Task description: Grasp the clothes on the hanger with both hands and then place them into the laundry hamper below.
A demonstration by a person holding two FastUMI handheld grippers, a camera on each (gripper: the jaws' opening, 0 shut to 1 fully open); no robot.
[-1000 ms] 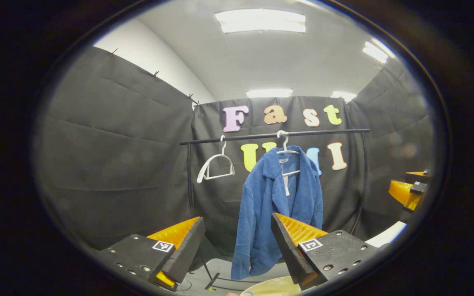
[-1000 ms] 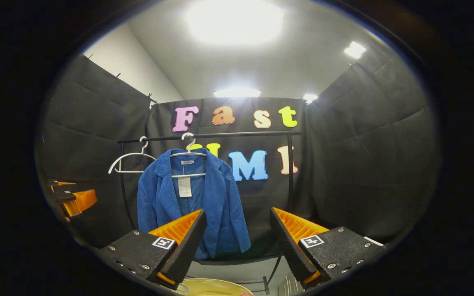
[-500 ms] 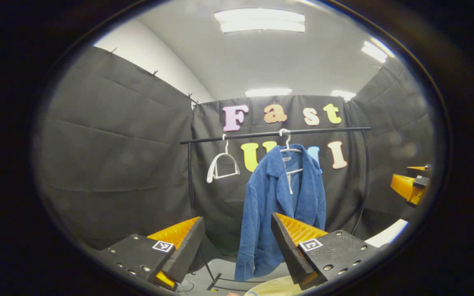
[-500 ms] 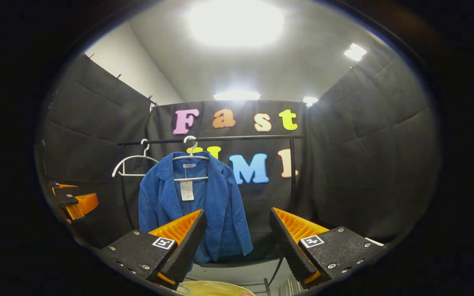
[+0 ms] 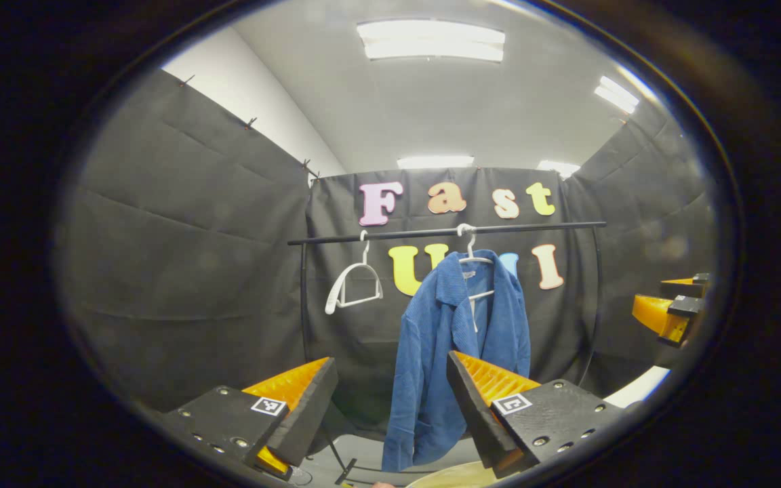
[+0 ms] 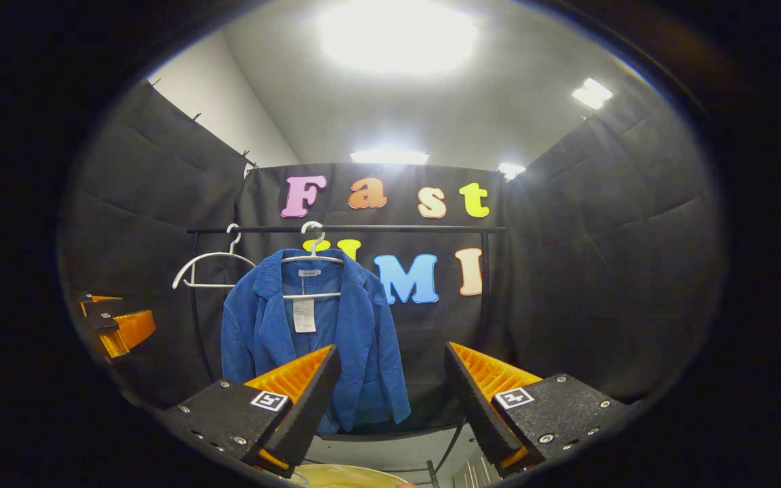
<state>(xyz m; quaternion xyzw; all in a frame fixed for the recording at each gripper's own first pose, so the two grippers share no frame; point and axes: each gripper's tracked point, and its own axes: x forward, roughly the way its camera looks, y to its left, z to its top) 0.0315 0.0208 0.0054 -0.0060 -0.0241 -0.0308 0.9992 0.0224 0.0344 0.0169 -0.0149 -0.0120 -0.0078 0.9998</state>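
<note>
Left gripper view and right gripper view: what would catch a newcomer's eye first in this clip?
The blue jacket stands out, hanging open on a white hanger from the black rail at the booth's back. Beside it on the rail hangs an empty white hanger. Both grippers, left and right, sit short of the jacket with jaws wide apart.

- Left gripper (image 5: pixel 390 407) was held level, pointing forward, fingers spread wide with nothing between them.
- Right gripper (image 6: pixel 390 407) sat in the same pose: level, fingers wide apart, gripping nothing.
- In the left gripper view the right gripper (image 5: pixel 668 313) showed far off at the right edge; in the right gripper view the left gripper (image 6: pixel 116 327) at the left edge.
- Both were side by side, well apart.
</note>
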